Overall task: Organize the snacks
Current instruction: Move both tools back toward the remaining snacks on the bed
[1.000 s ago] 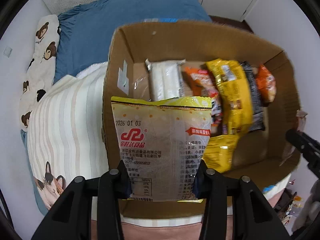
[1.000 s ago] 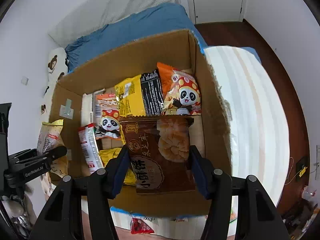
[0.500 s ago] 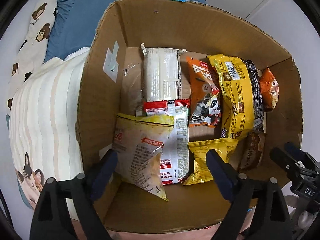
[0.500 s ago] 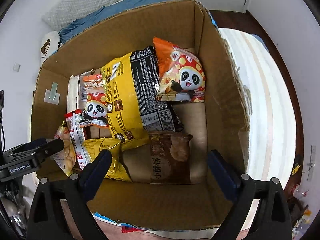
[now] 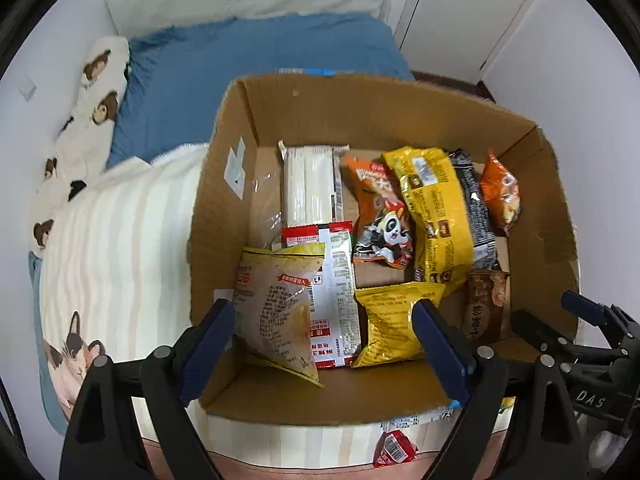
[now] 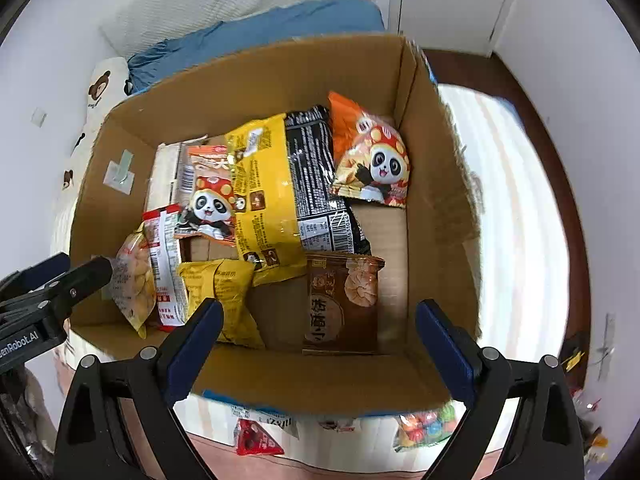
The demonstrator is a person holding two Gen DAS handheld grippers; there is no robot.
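An open cardboard box on the bed holds several snack bags. A pale yellow bag leans in its near left corner, beside a red-and-white pack and a small yellow bag. A brown biscuit bag lies at the front right. Behind are two panda bags, a long yellow-and-black bag and a white pack. My left gripper hovers open above the pale bag. My right gripper hovers open above the brown bag. Neither holds anything.
The box sits on a striped blanket with a blue sheet and bear pillow behind. Loose snacks lie on the blanket under the box's near edge: a red packet and colourful sweets. Wooden floor runs along the right.
Both grippers opened and let go: the pale yellow bag dropped into the box's left corner, the brown bag onto its front right floor. Both grippers then drew back from the box.
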